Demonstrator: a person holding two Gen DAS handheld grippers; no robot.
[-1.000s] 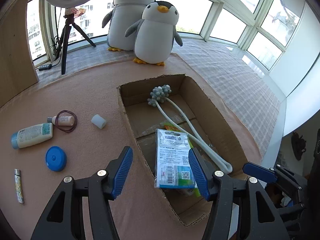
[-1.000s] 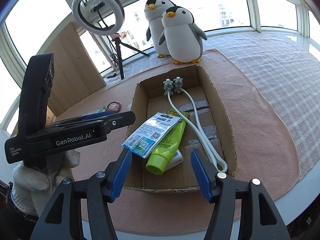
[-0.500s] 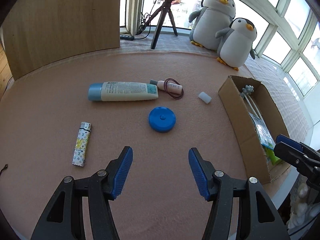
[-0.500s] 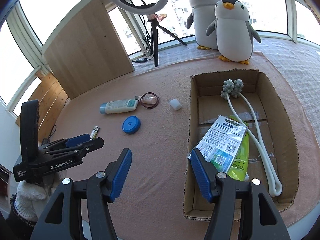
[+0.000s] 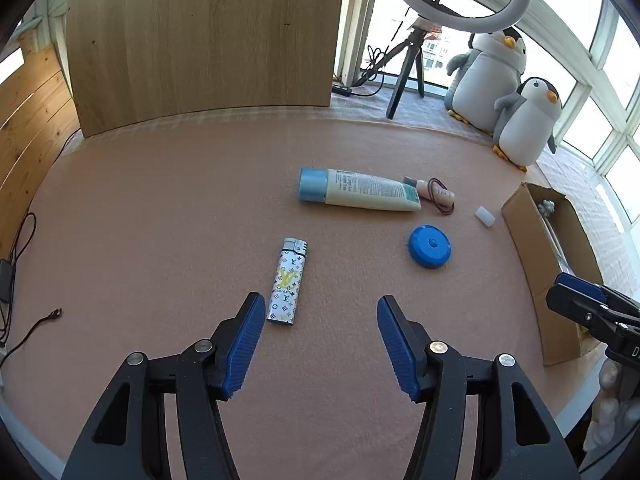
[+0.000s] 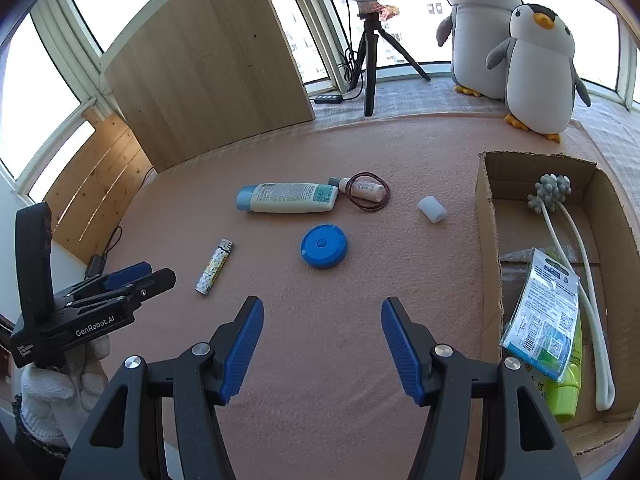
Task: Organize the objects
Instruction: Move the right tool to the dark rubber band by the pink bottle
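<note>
A patterned lighter (image 5: 289,281) (image 6: 215,266) lies on the pink felt just ahead of my open, empty left gripper (image 5: 320,320), near its left finger. Farther off lie a cream lotion tube (image 5: 360,191) (image 6: 287,197), a small pink bottle (image 5: 436,196) (image 6: 362,188) inside a dark hair tie, a blue round case (image 5: 429,246) (image 6: 324,246) and a white cap (image 5: 485,216) (image 6: 432,209). The cardboard box (image 5: 532,248) (image 6: 489,240) at the right holds a plastic packet (image 6: 544,316), a green tube (image 6: 566,380) and a white massager (image 6: 552,194). My right gripper (image 6: 322,322) is open and empty above bare felt.
Two plush penguins (image 6: 536,68) stand at the back beside a ring light tripod (image 6: 370,60). A wooden panel (image 5: 204,40) leans at the back left. Cables (image 5: 24,240) lie at the left edge. A gloved hand (image 6: 52,392) holds the left gripper.
Both grippers have swung left, away from the box, toward the loose items. The left gripper now hovers close to the lighter. The packet stays in the box.
</note>
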